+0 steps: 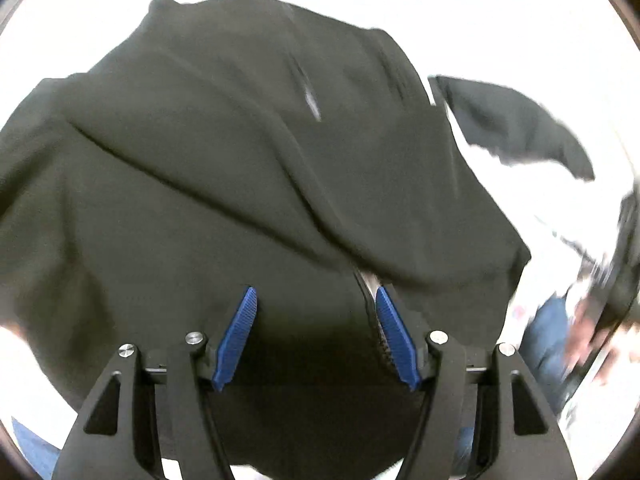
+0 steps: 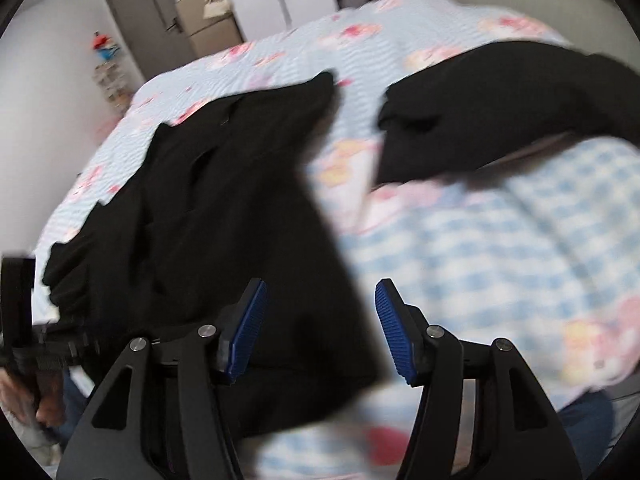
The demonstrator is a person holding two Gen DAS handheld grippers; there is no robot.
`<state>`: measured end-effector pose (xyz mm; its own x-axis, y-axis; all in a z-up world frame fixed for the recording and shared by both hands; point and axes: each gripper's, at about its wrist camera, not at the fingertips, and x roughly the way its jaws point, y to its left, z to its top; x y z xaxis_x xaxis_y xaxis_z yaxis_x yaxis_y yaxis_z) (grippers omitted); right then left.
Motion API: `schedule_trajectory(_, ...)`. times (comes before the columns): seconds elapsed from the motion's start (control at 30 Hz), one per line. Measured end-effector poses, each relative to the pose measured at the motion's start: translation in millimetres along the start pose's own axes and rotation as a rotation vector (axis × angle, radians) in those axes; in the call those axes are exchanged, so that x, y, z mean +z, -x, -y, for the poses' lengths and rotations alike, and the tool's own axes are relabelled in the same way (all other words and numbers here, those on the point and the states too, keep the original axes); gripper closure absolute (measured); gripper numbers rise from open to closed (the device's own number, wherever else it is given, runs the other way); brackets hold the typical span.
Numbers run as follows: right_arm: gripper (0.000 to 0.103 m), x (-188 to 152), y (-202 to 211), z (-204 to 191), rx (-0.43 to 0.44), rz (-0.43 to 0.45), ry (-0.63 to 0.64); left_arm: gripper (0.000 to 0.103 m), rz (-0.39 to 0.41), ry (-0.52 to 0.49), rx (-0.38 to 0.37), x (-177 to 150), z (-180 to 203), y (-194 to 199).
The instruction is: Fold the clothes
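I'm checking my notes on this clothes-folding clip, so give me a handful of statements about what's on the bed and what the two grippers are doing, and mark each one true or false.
1. The black garment lies on a floral bedsheet. True.
2. The left gripper is clamped shut on the cloth. False: its jaws stand apart, with the fabric beneath them.
3. The right gripper is open. True.
4. A second dark piece lies apart from the black garment. True.
5. The pads on the fingers are red. False: they are blue.
6. The grey door stands wide open. False: it looks closed.
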<state>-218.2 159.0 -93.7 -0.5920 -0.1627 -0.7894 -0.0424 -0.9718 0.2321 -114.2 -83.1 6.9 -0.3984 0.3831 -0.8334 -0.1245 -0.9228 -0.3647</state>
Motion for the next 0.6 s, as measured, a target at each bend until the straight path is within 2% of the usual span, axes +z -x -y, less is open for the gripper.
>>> schedule_trajectory(0.1,0.045,0,-14,-20,-0.004,-0.030,0.051,0.039,0.115,0.165,0.028,26,-52,18)
schedule_trajectory(0.23,0.045,10,-30,-38,-0.032,-0.055,0.121,0.039,0.100,0.249,0.046,82,-99,12)
schedule_trajectory(0.3,0.045,16,-38,-47,-0.045,-0.068,0.156,0.039,0.028,0.257,-0.009,105,-98,-1)
schedule_trajectory(0.37,0.045,21,-46,-54,-0.041,-0.074,0.171,0.033,-0.036,0.249,-0.038,126,-84,-22)
schedule_trajectory(0.43,0.045,23,-55,-57,-0.034,-0.078,0.163,0.026,-0.091,0.196,0.018,138,-65,-53)
schedule_trajectory(0.5,0.045,19,-65,-56,-0.025,-0.106,0.137,0.026,-0.065,0.166,0.044,138,-61,-53)
schedule_trajectory(0.53,0.045,15,-69,-55,-0.022,-0.124,0.129,0.039,-0.041,0.156,0.049,137,-61,-48)
schedule_trajectory(0.57,0.045,10,-72,-53,-0.024,-0.140,0.123,0.081,-0.016,0.146,0.054,136,-62,-42)
schedule_trajectory(0.6,0.045,5,-74,-51,-0.025,-0.151,0.120,0.087,0.009,0.136,0.060,134,-62,-37)
